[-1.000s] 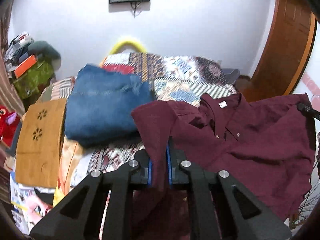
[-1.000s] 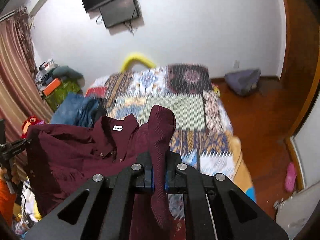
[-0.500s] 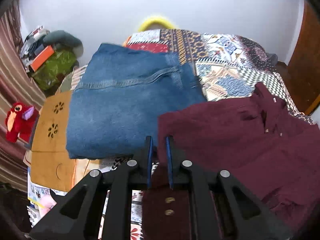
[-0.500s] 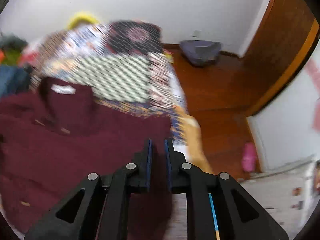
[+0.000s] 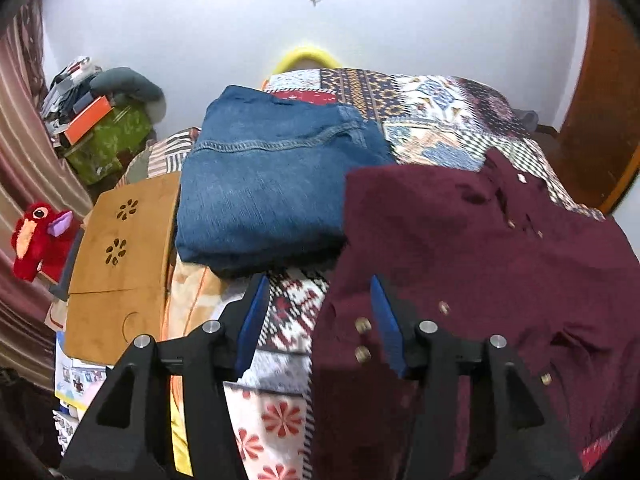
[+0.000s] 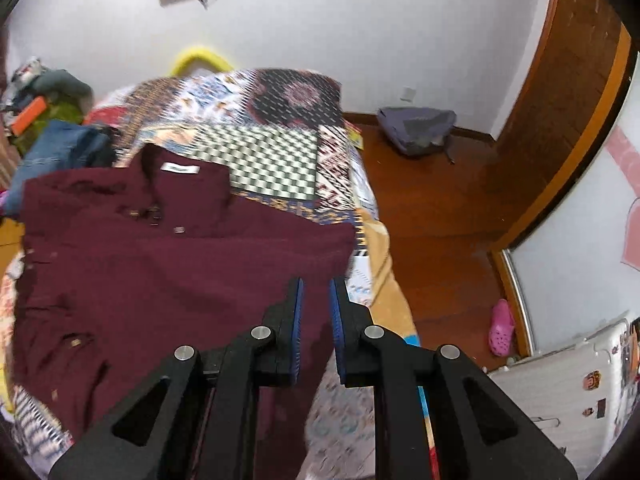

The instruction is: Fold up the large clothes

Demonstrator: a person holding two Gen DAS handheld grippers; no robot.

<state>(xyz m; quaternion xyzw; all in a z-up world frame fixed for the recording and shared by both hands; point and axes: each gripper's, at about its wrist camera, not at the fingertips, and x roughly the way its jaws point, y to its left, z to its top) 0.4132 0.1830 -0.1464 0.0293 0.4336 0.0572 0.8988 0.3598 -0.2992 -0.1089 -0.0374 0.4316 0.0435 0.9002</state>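
Observation:
A maroon button-up shirt (image 5: pixel 472 264) lies spread face up on the patterned bed, collar toward the far wall; it also shows in the right wrist view (image 6: pixel 160 264). My left gripper (image 5: pixel 320 320) is open wide above the shirt's left edge, holding nothing. My right gripper (image 6: pixel 316 320) is over the shirt's right edge with its jaws a narrow gap apart; the cloth lies below them, not pinched.
Folded blue jeans (image 5: pixel 272 192) lie on the bed left of the shirt. A wooden lap board (image 5: pixel 120 264) and a red plush toy (image 5: pixel 36 236) are at the left. The wooden floor (image 6: pixel 440 216), a grey bag (image 6: pixel 416 128) and a door are right of the bed.
Both grippers lowered the lifted shirt onto the bed and let go of its shoulders. The left jaws opened wide; the right jaws parted slightly.

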